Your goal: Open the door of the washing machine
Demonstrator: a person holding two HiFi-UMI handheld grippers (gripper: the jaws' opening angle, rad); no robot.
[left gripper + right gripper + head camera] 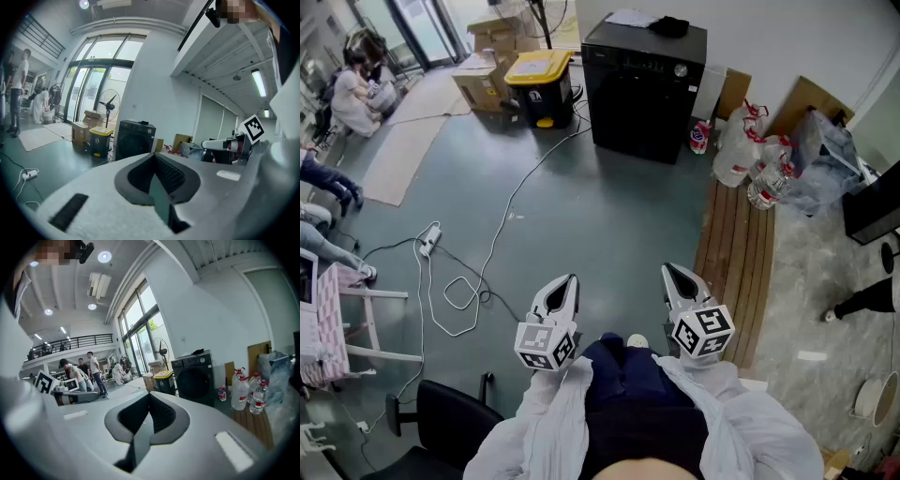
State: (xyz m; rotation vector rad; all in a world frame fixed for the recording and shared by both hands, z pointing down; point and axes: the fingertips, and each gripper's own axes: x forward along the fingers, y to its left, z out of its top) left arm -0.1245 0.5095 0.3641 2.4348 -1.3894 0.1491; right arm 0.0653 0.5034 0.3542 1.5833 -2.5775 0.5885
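Head view: the black front-load washing machine (642,84) stands by the far wall (787,37), well apart from both grippers. Left gripper view: the left gripper (157,176) has its jaws pressed together on nothing, with the machine way off ahead. Right gripper view: the right gripper (145,420) is closed up and empty too. The round door (196,380) looks rigid and probably latched, so I'd guess you pull at its rim; can't spot a handle from here.

Ahead of me a yellow-lidded bin (540,86) stands beside cardboard boxes (483,75). A white cable (508,199) snakes over the floor (609,216) near a power strip (428,241); water bottles (766,183) sit on wooden planks (736,253).
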